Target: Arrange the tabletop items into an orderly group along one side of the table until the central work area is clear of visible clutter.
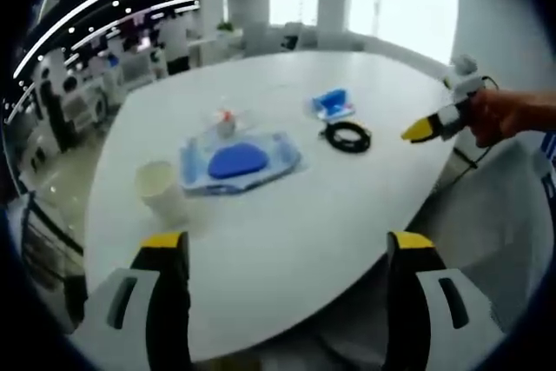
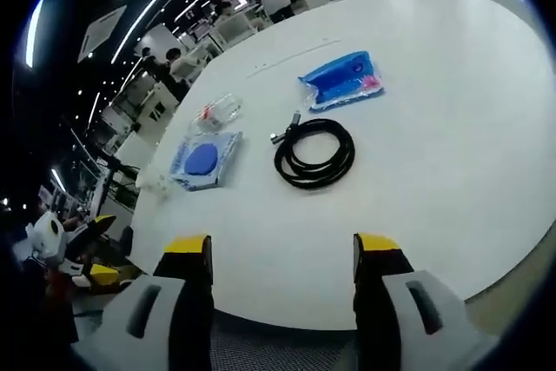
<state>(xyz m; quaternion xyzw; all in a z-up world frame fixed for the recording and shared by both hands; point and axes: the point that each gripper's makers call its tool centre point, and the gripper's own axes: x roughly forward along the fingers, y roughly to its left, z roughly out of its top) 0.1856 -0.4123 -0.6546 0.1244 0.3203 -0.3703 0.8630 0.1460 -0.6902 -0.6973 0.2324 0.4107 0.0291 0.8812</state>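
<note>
Spreading across both views: one white table (image 1: 287, 241), rounded, its near edge curving just past the jaws in each view. Lying toward the middle of it, five items in a loose cluster, none touching the edge. Largest: one clear bag with a blue pad inside (image 1: 239, 162), lying flat, seen again in the right gripper view (image 2: 205, 161). Next: one black cable (image 2: 314, 154), coiled into a ring with a plug end sticking out, sitting near the centre, also showing in the left gripper view (image 1: 347, 136). Then one blue packet (image 2: 340, 81), lying beyond the cable and apart from it (image 1: 331, 105). Then one white cup (image 1: 161, 187), standing upright just beside the bag, nearest the table's edge on that side. Smallest: one clear packet with a red spot (image 2: 216, 111), lying just beyond the bag (image 1: 224, 121). Leaving wide bare tabletop between the cluster and the near edge, and more on the far side toward the windows. Hovering off the table: left gripper (image 1: 287, 254), jaws held wide apart and gripping nothing; right gripper (image 2: 282, 254), jaws likewise spread and unloaded, entering the left gripper view from the right (image 1: 426, 128), held in a hand (image 1: 499, 115) over the table's edge.
</note>
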